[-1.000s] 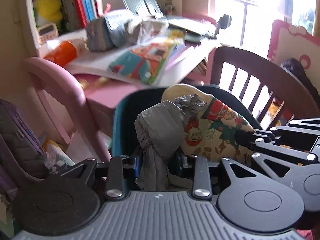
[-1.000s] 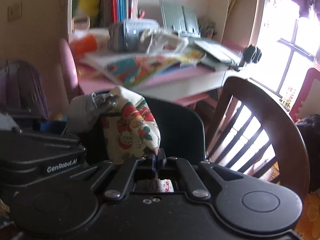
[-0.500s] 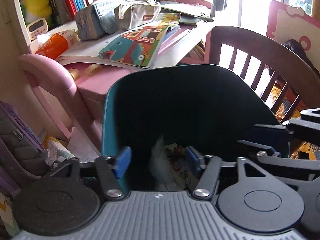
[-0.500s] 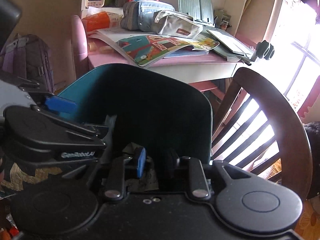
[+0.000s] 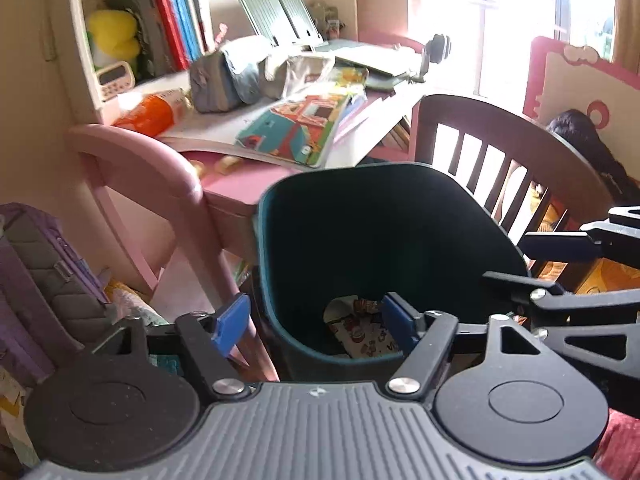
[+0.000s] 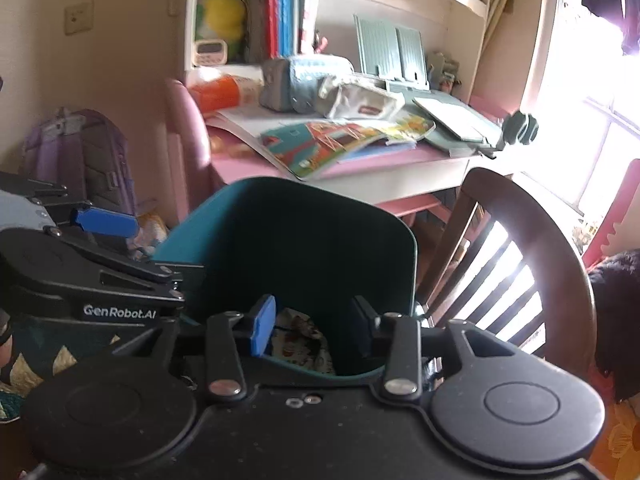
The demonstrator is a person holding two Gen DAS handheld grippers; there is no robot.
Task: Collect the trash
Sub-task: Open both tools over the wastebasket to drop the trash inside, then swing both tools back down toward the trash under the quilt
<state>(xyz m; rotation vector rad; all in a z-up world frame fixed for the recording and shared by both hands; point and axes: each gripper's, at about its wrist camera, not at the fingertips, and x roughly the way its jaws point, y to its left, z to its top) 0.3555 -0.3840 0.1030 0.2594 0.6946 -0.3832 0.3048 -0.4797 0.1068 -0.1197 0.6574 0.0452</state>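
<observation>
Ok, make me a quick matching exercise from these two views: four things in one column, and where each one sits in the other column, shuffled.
Things:
1. printed wrapper
2. picture book
3. purple backpack
4. yellow plush toy

Places:
A. on the shelf beside the upright books
B. at the bottom of the teal trash bin
C. on the floor left of the pink desk
D. lying flat on the desk top

Pairs: 1-B, 2-D, 3-C, 4-A

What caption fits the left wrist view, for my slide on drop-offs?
Left gripper opening, empty, above the teal bin with the printed wrapper lying inside.
</observation>
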